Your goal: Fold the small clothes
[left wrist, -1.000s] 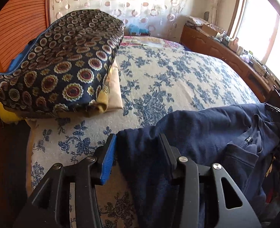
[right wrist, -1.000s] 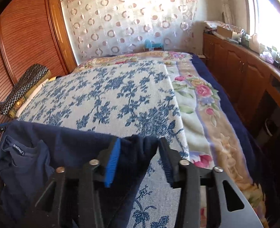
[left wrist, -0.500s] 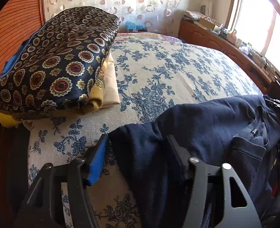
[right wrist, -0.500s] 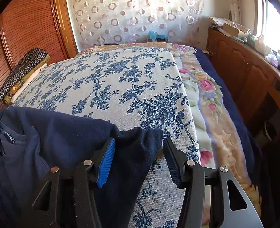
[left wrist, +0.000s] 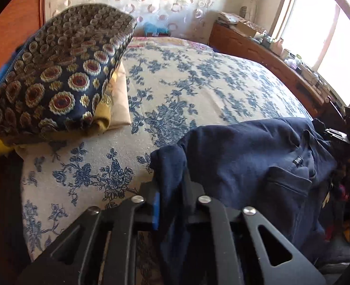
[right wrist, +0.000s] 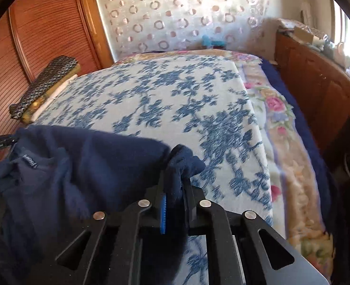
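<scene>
A navy blue garment [left wrist: 250, 163] with a pocket and a small label lies over the near edge of the bed. My left gripper [left wrist: 171, 185] is shut on its left corner, with cloth bunched between the jaws. In the right wrist view the same garment [right wrist: 80, 166] spreads to the left, and my right gripper [right wrist: 175, 190] is shut on its right corner. The cloth hangs down below both grippers.
The bed carries a white cover with blue flowers [left wrist: 198, 90]. A stack of folded patterned cloths [left wrist: 56, 76] sits at the bed's left side, also in the right wrist view [right wrist: 46, 83]. A wooden wardrobe [right wrist: 44, 35] stands left, a wooden cabinet [right wrist: 317, 83] right.
Both grippers have closed on the navy garment's corners; a second ago both stood open around the cloth. The garment's edge has bunched up between the jaws.
</scene>
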Demonstrator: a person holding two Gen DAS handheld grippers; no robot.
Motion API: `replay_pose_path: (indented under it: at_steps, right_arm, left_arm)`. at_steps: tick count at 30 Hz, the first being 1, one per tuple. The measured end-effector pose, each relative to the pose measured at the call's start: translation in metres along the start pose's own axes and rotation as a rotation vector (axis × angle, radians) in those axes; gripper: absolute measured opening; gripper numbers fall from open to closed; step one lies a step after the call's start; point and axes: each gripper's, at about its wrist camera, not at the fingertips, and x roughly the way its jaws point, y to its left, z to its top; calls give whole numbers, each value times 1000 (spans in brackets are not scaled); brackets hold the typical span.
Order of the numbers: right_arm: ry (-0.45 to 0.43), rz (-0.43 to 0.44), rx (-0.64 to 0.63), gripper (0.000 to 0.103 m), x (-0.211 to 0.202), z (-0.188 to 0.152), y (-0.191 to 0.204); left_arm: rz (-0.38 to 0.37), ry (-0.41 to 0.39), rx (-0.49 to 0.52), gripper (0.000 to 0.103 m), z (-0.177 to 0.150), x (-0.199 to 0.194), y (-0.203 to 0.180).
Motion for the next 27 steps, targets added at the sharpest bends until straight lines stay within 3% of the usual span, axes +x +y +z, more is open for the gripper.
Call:
replay_pose_path:
  at_steps: [2,5,17,21,24,27]
  right_arm:
    - [-23,21,0,7,-11,-4,5]
    - [-79,39,1,7,-39,-7,11]
    - [-421,41,-60,7,-228,8,50]
    - [-538,41,-104,7,-283,18,60]
    - [-590,21,-140,7,-305,39,61]
    - [-609,-1,-159,7,-307,82,57]
  left_arm:
    - [8,-35,18,12,-1,-13,-8]
    - [-41,-123,9,11,-1,-51,-18]
    - [-190,-488,58,11,14,-220,-60]
    - [-150,-594,75,11,28,-260,-61]
    - [-109,-617,87,11,53,-269,-57]
    - [-36,-615,92,11,97,-261,-51]
